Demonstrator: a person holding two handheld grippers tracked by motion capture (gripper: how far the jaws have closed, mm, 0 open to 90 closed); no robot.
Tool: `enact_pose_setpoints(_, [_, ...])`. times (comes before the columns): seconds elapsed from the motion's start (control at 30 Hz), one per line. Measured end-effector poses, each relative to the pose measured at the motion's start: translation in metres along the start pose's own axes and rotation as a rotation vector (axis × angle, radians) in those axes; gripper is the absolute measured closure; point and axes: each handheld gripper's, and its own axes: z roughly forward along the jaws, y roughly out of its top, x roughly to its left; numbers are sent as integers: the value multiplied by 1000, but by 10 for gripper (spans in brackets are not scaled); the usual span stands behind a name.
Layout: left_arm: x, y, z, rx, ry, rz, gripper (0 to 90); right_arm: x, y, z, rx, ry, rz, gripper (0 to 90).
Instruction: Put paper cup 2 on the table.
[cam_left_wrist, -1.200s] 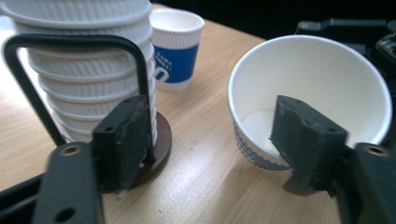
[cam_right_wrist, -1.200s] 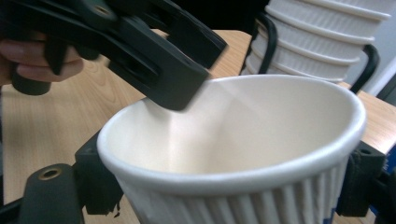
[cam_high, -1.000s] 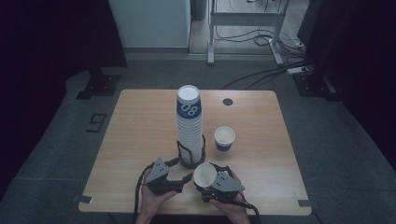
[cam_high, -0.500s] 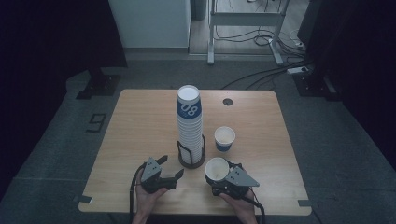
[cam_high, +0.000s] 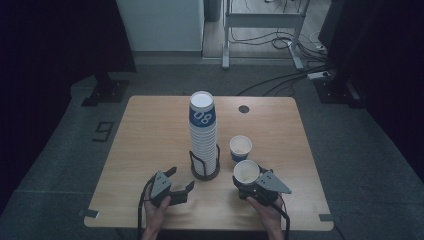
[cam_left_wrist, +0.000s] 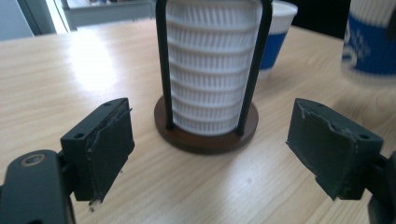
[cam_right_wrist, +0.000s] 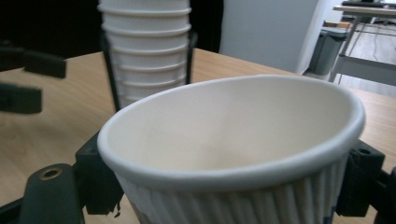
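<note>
Table (cam_high: 150, 130), wood, w/ items:
1. Cup stack (cam_high: 202, 135), tall, white w/ blue band, in black wire holder (cam_high: 205, 170), mid-table.
2. Loose cup (cam_high: 240, 148), upright, just right of stack.
3. Held cup (cam_high: 247, 172), upright, near front edge, right of holder; right gripper (cam_high: 248, 181) clamped on its ribbed wall.
4. Left gripper (cam_high: 181, 180), jaws just been opening, now wide, nothing between; holder base ahead, apart.

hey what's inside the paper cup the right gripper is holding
Nothing visible: the paper cup in the right gripper shows bare white inner walls. Its bottom is hidden behind the near rim.
</note>
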Motion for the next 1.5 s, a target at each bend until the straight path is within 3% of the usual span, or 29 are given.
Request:
enact_pose_setpoints(0.2, [1,-1,-2,-22,20,9,141,-16,3,1,-7,-58,30,162])
enact_pose_setpoints(0.57, [3,-1,-1,-19,31,3,141,-50,1,0,-36,-163,103,164])
enact_pose_setpoints(0.63, [4,-2,-1,-17,16,-4,141,-55,0,2,-46,-184,115,165])
enact_pose_setpoints(0.7, [4,-3,-1,-30,33,6,141,-61,0,6,-55,-215,123,165])
enact_pose_setpoints(0.77, [6,-5,-2,-52,31,-15,141,-66,1,10,-56,-228,136,165])
enact_pose_setpoints(0.83, [6,-9,-1,-47,57,-11,142,-71,2,13,-49,-252,136,165])
enact_pose_setpoints(0.9, [6,-12,0,-36,41,-19,142,-75,2,16,-54,-259,147,165])
enact_pose_setpoints(1.0, [7,-11,-1,-54,33,-32,141,-81,0,24,-41,-272,159,165])
enact_pose_setpoints(1.1, [7,-12,0,-41,54,-20,141,-87,-4,31,-18,-279,166,164])
enact_pose_setpoints(1.33, [10,-17,-8,-115,82,-63,141,-96,-15,45,34,-308,148,161])
enact_pose_setpoints(1.5, [8,-18,-10,-136,86,-46,141,-99,-21,52,73,-311,150,157])
